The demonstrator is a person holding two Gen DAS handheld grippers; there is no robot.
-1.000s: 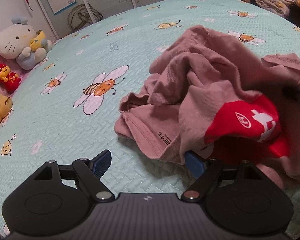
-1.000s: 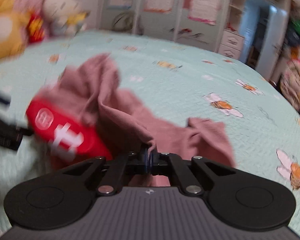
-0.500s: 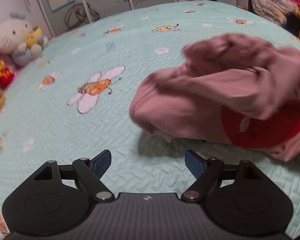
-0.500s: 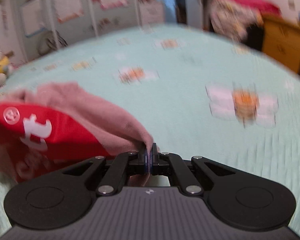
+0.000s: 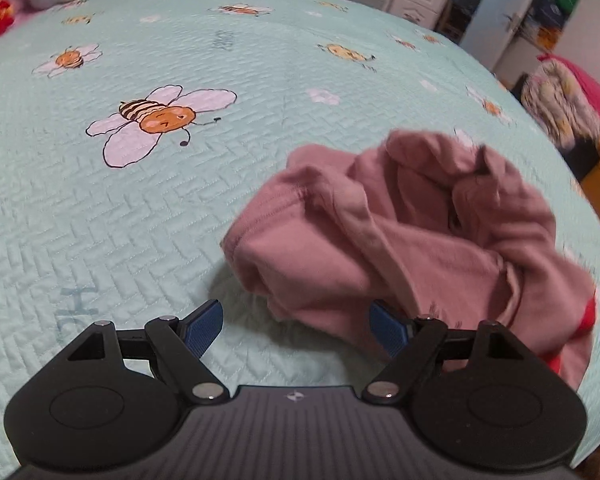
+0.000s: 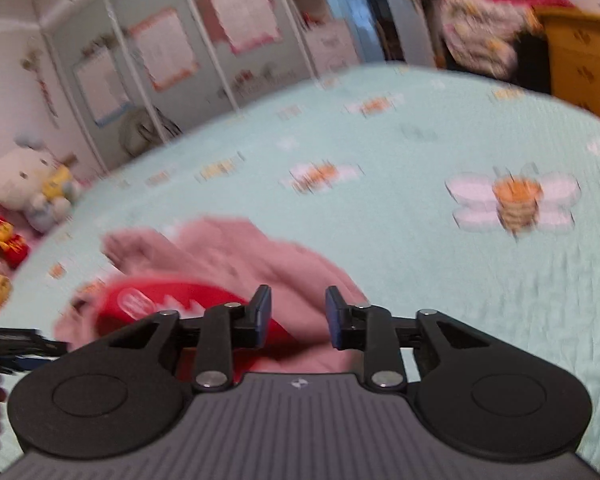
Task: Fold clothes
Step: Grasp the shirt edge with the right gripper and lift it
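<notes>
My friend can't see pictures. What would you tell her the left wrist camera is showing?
A crumpled dusty-pink cotton shirt with a bit of red print lies bunched on a mint-green quilted bedspread patterned with cartoon bees. The black left tool, blue-padded fingers spread open, sits just in front of the shirt, holding nothing.
</notes>
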